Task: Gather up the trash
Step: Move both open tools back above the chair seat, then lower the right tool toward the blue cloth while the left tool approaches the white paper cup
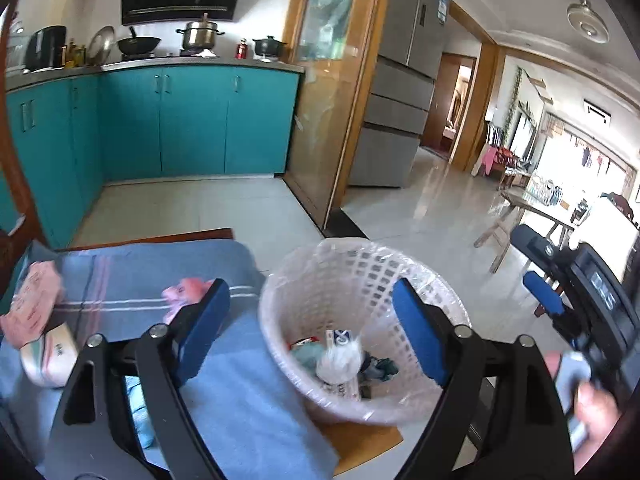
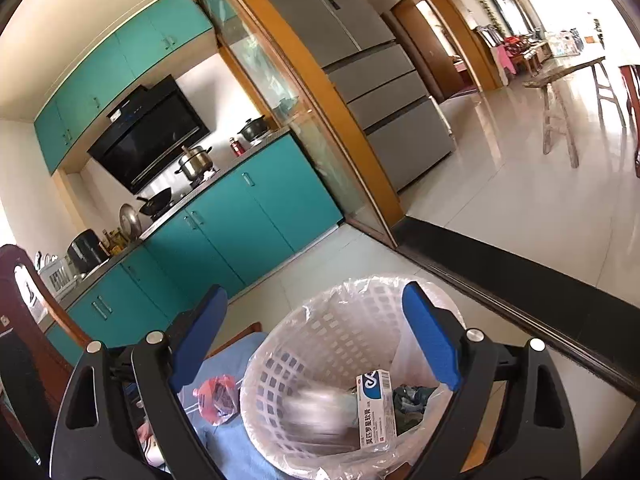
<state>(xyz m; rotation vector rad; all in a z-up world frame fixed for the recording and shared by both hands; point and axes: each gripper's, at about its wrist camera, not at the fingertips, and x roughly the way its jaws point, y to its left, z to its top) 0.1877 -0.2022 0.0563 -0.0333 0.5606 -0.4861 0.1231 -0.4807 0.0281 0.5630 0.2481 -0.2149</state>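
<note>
A white lattice trash basket (image 1: 320,280) lined with clear plastic stands on the table's right part. It holds a white medicine box (image 2: 376,412), crumpled white paper (image 1: 340,360) and dark scraps. My left gripper (image 1: 312,332) is open and empty, hovering over the basket's near left side. My right gripper (image 2: 316,340) is open and empty above the basket (image 2: 304,344); it also shows at the right of the left wrist view (image 1: 544,300). A pink wrapper (image 1: 184,292) lies on the blue cloth (image 1: 240,400) left of the basket, and also shows in the right wrist view (image 2: 216,400).
Pink packets (image 1: 32,304) and a white-green pouch (image 1: 48,360) lie at the cloth's left end. A teal item (image 1: 140,416) sits under my left gripper. Teal kitchen cabinets (image 1: 192,120), a glass door (image 1: 324,92) and a grey fridge (image 1: 400,92) stand beyond.
</note>
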